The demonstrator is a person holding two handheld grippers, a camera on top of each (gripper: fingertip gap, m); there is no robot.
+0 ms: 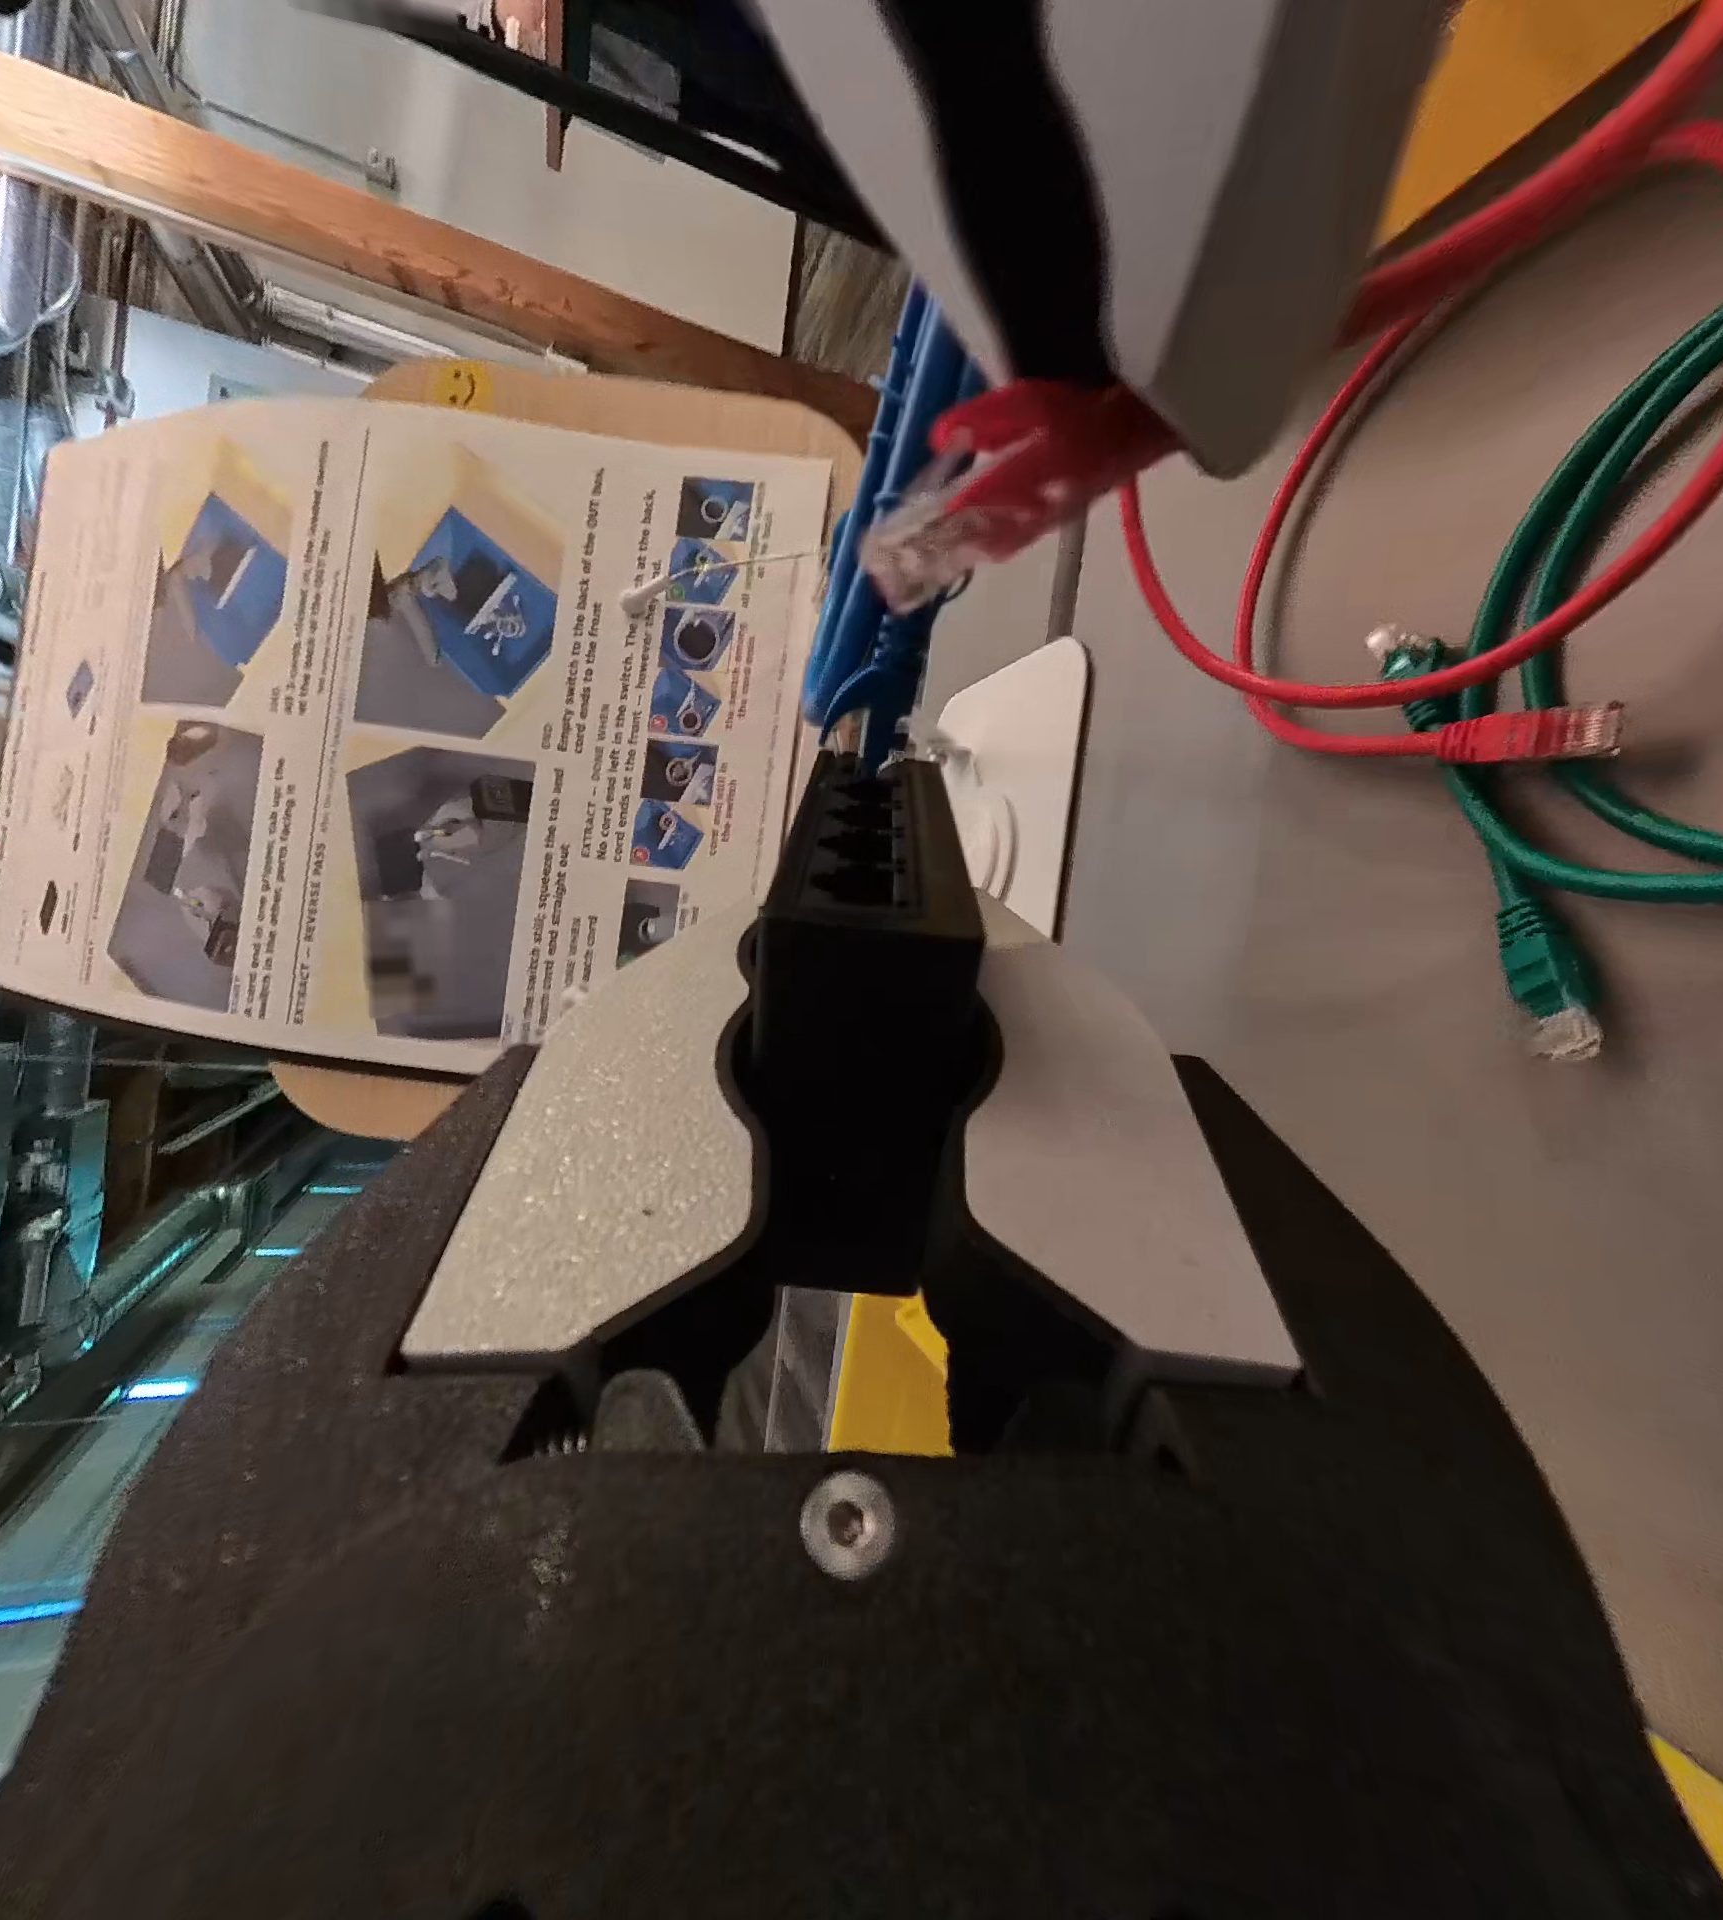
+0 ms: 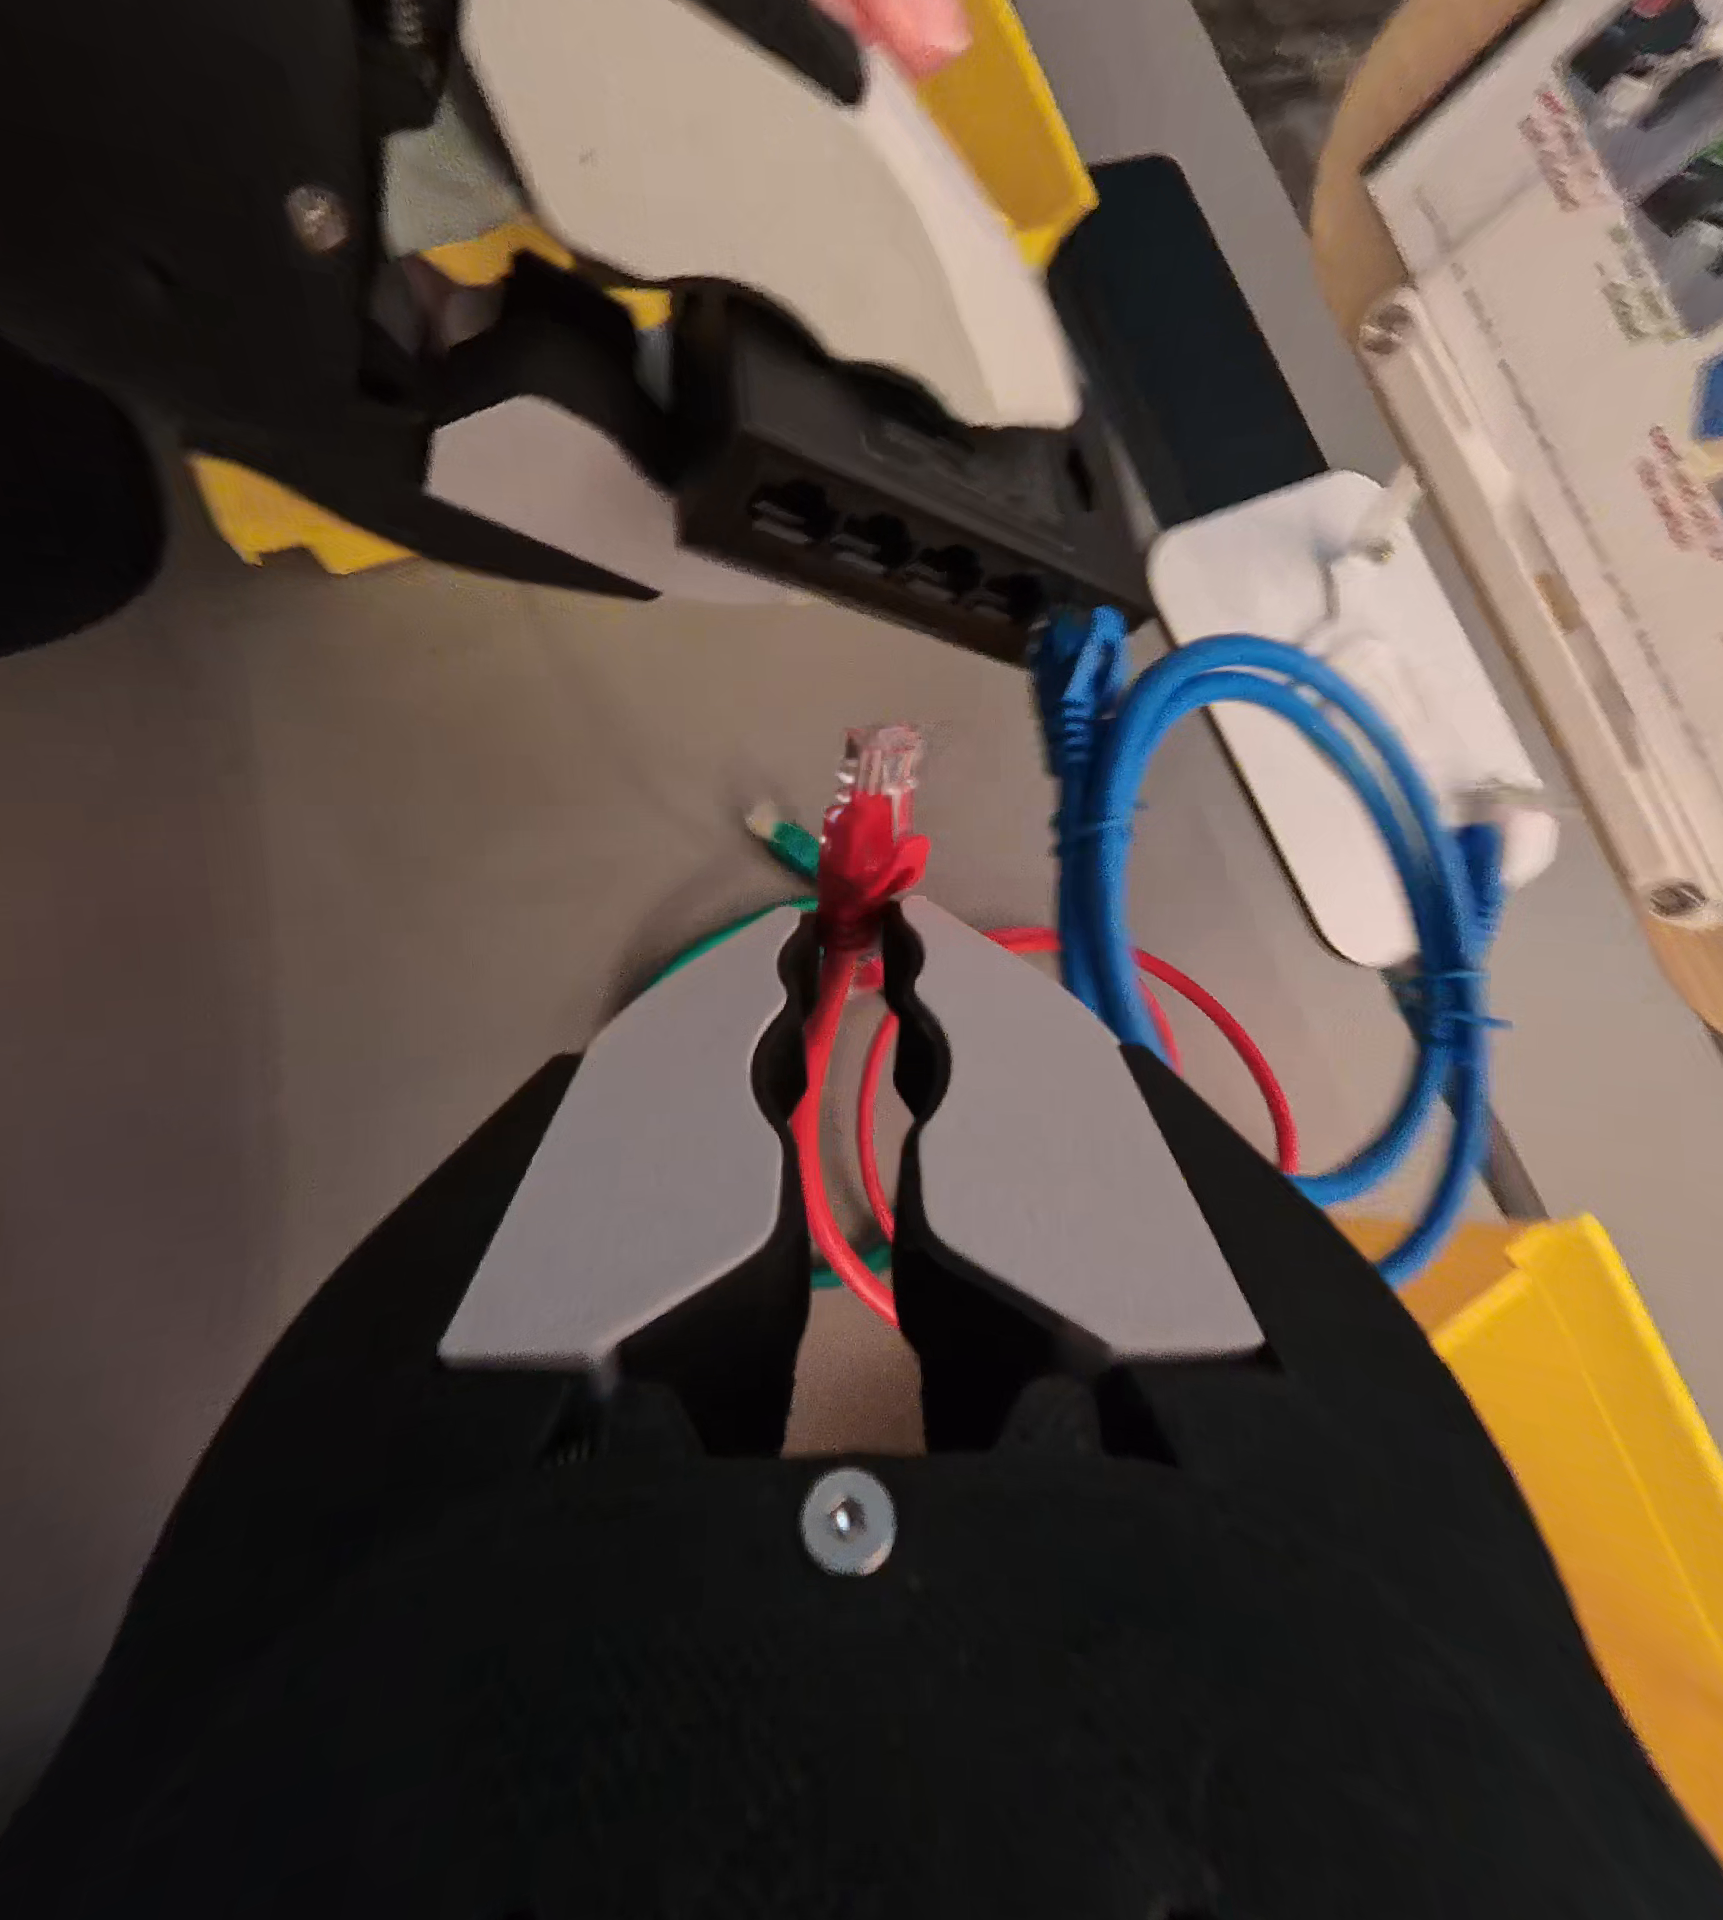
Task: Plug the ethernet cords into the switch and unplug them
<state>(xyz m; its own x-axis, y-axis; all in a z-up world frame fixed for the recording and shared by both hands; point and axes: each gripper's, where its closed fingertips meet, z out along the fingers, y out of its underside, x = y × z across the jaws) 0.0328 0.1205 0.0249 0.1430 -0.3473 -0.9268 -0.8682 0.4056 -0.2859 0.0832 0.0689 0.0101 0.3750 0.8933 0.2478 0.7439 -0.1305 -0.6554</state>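
Note:
My left gripper [image 1: 867, 935] is shut on the black switch [image 1: 867, 1039], whose port row faces away; both also show at the top of the right wrist view, the gripper [image 2: 846, 494] on the switch [image 2: 898, 520]. A blue cord [image 2: 1252, 935] appears plugged into the switch's end port [image 2: 1075, 644]. My right gripper [image 2: 862, 914] is shut on the red cord's plug [image 2: 872, 821], held a short way in front of the ports. The left wrist view shows that plug [image 1: 982, 499] in the right gripper [image 1: 1075, 405]. The red cord's other end [image 1: 1532, 732] and a green cord [image 1: 1563, 831] lie on the grey table.
A yellow bin [image 2: 1615, 1455] stands at the right, with another yellow bin [image 2: 1002, 125] behind the left gripper. An instruction sheet on a wooden board [image 2: 1615, 416] and a white plate [image 2: 1335, 675] lie beyond the switch. A blue bin [image 1: 898, 416] stands behind. The left gripper's tips are roughly 8 centimetres from the right gripper's.

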